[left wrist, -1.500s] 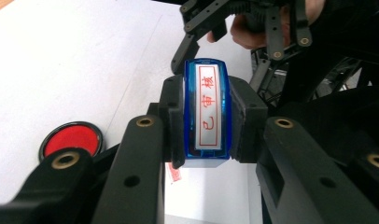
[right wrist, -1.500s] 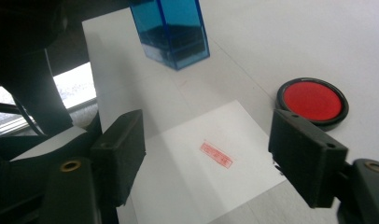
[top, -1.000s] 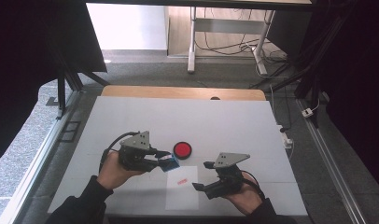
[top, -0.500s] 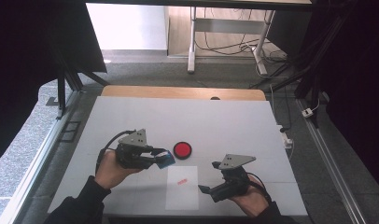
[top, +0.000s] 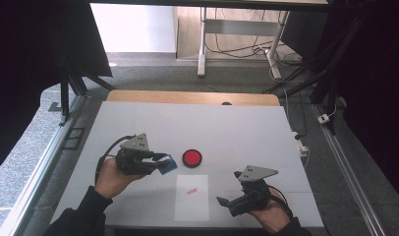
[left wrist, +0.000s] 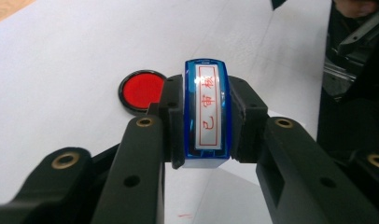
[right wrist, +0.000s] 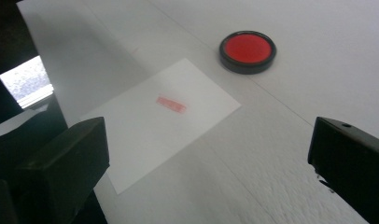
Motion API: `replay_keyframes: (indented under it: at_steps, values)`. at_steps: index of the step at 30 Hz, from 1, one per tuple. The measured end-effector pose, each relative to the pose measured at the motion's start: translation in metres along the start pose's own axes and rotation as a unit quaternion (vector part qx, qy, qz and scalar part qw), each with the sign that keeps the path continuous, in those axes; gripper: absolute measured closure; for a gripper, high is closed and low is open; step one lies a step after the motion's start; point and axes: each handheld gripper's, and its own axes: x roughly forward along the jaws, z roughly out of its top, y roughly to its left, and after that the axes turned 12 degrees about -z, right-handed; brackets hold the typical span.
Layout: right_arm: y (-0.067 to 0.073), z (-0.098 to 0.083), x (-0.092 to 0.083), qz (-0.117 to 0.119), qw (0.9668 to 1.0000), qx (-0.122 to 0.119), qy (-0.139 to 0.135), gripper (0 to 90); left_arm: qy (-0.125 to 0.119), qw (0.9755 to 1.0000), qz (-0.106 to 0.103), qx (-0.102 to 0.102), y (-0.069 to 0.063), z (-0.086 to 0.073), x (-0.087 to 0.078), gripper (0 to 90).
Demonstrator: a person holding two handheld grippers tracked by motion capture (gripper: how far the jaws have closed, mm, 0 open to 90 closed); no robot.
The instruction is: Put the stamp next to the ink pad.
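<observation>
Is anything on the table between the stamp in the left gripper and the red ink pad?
Nothing visible. The left gripper is shut on the blue stamp, held above the white table; the ink pad lies just beyond it, uncovered. The stamped paper lies off to the side.

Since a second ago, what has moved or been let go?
The right hand-held gripper drew back off the paper toward the table's near right edge, its jaws just opening, nothing between them. The left hand-held gripper stays clamped on the blue stamp; ink pad unmoved.
</observation>
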Motion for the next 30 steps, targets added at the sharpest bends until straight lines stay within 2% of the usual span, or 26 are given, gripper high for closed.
replay_keyframes:
  at_steps: [9, 13, 16, 22, 30]
  values:
    - [-0.012, -0.017, -0.017, -0.042, 0.9988, 0.024, 0.004, 0.0, 0.005, 0.9991, 0.032, -0.026, 0.01, -0.011, -0.007, 70.1]
    - [-0.015, -0.022, -0.023, -0.06, 0.9978, 0.027, 0.004, 0.0, 0.009, 0.9982, 0.045, -0.039, 0.016, -0.017, -0.01, 70.1]
    - [-0.016, -0.025, -0.026, -0.07, 0.9971, 0.03, 0.006, 0.0, 0.011, 0.9966, 0.057, -0.058, 0.023, -0.023, -0.013, 70.1]
    - [-0.018, -0.031, -0.033, -0.079, 0.9962, 0.035, 0.015, 0.0, 0.014, 0.9931, 0.083, -0.081, 0.034, -0.032, -0.017, 70.1]
    - [-0.02, -0.037, -0.041, -0.093, 0.9946, 0.044, 0.017, 0.0, 0.022, 0.987, 0.117, -0.108, 0.046, -0.043, -0.017, 70.1]
